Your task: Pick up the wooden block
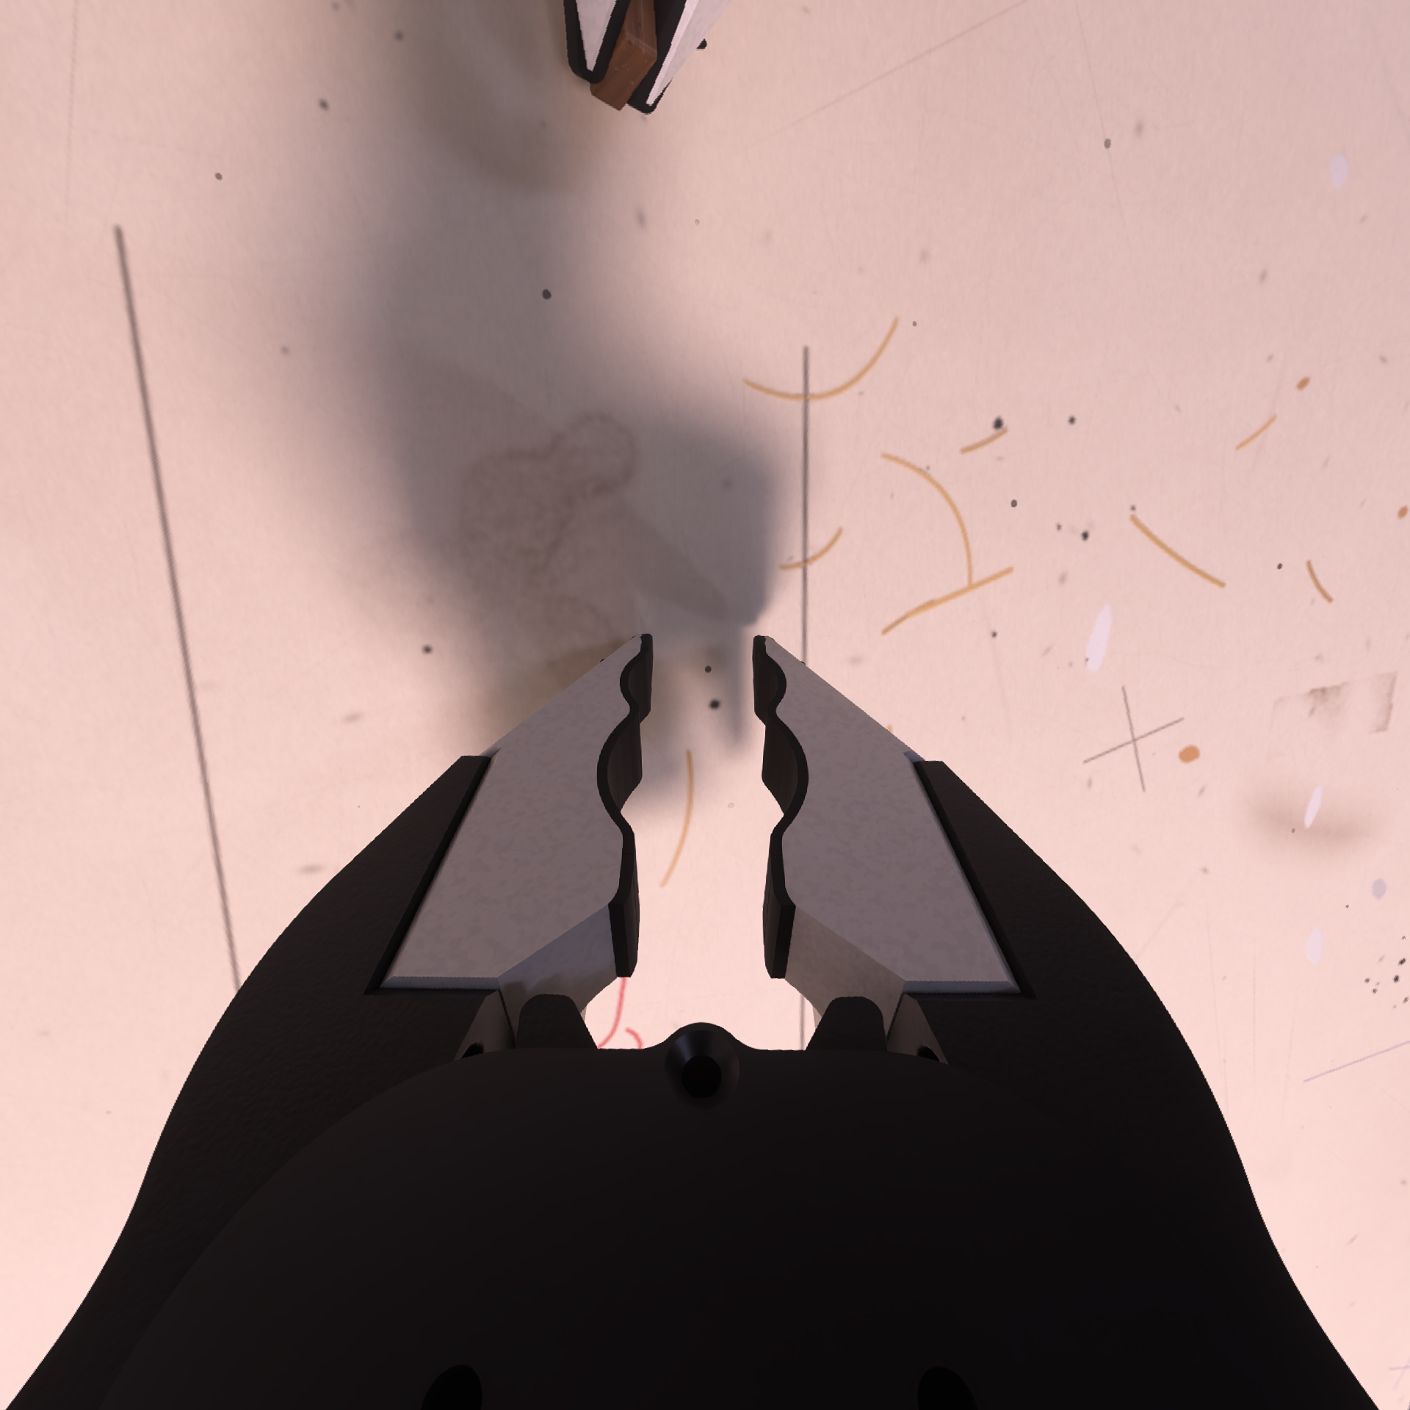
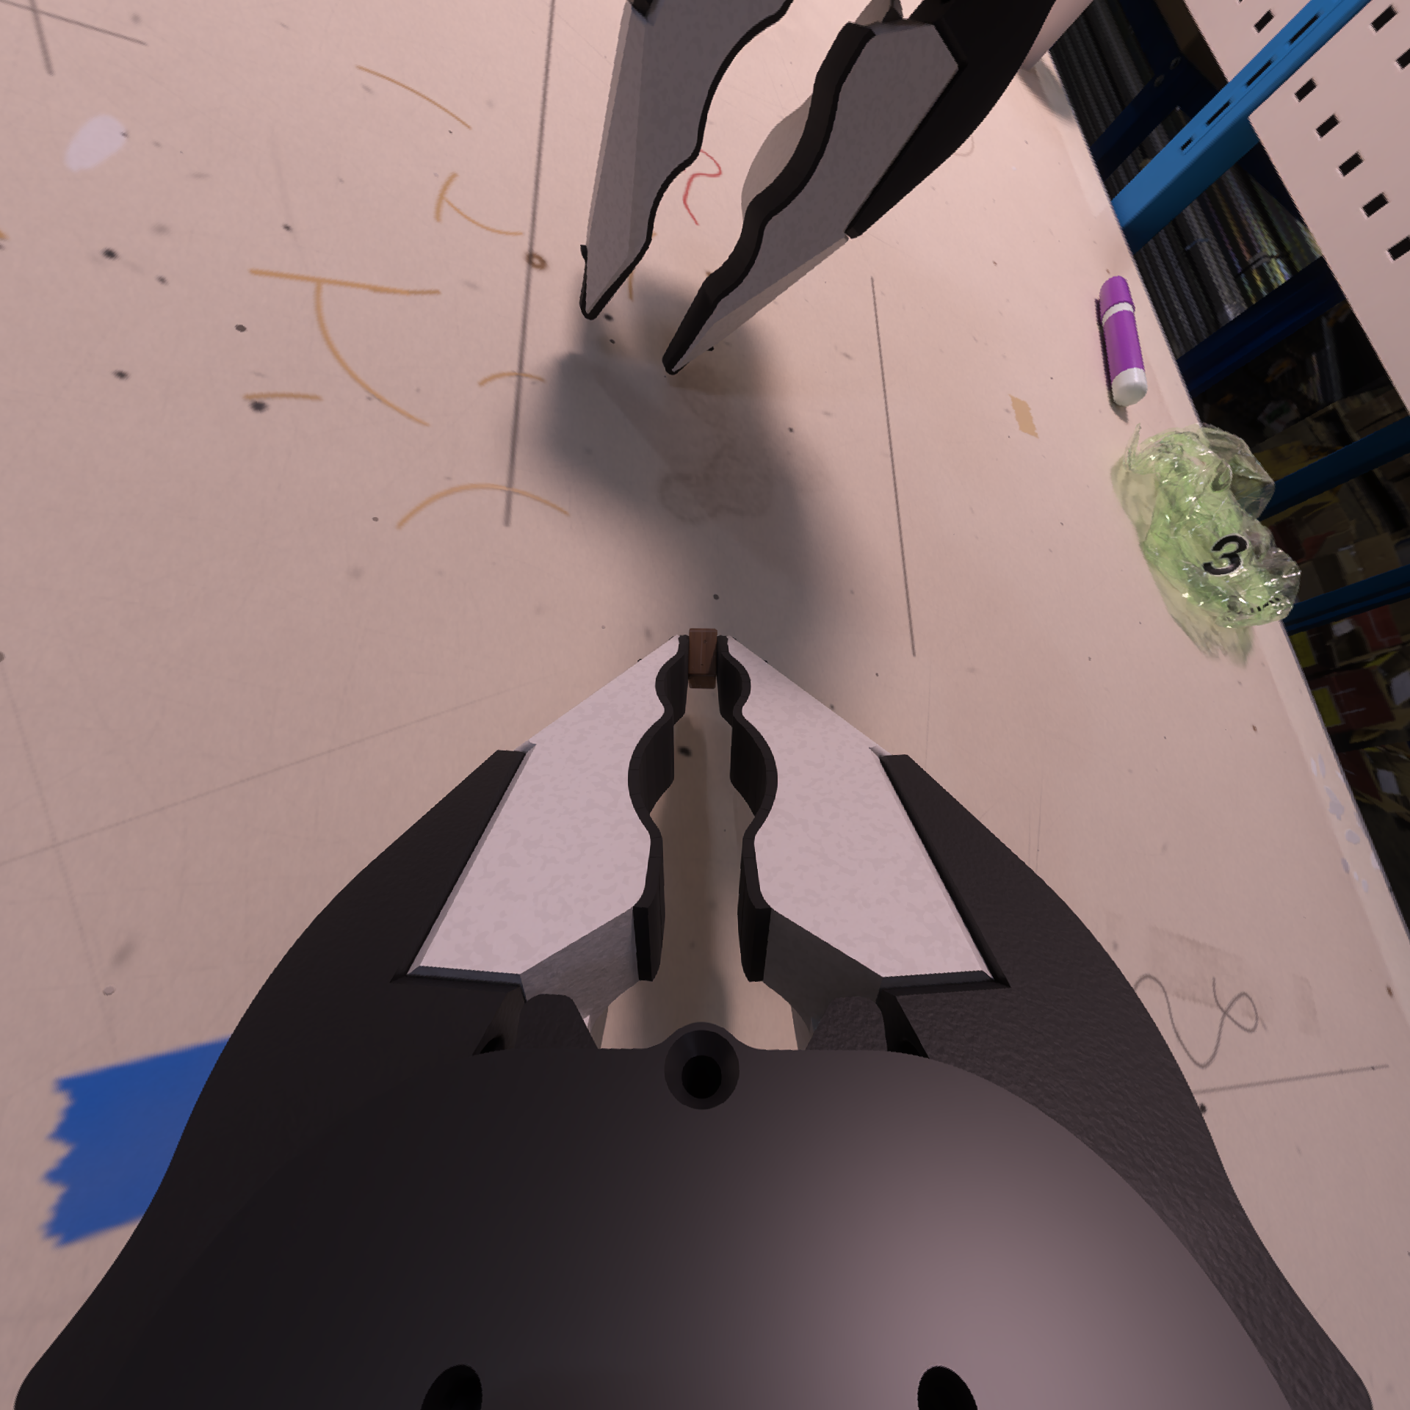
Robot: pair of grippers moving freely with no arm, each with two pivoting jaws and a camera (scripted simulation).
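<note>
Right wrist view: right tool (image 2: 702, 648) nearly closed, its tips pinching the small brown wooden block (image 2: 701, 658) at 12 o'clock of the fingers, above the pink scuffed worktop (image 2: 229, 610). Blue tape patch (image 2: 130, 1137) at 8 o'clock. Crumpled green plastic bag (image 2: 1198, 534) at 2 o'clock near the worktop edge, purple-and-white marker (image 2: 1121, 339) just beyond it. Left tool (image 2: 629, 339) farther off at 12 o'clock, fingers apart, empty. Blue shelving (image 2: 1221, 122) at 1 o'clock.

Left wrist view: left tool (image 1: 702, 648) parted, gripping nothing, over the worktop (image 1: 1068, 229). Right tool (image 1: 618, 88) far at 12 o'clock with the block (image 1: 622, 72) between its tips.
</note>
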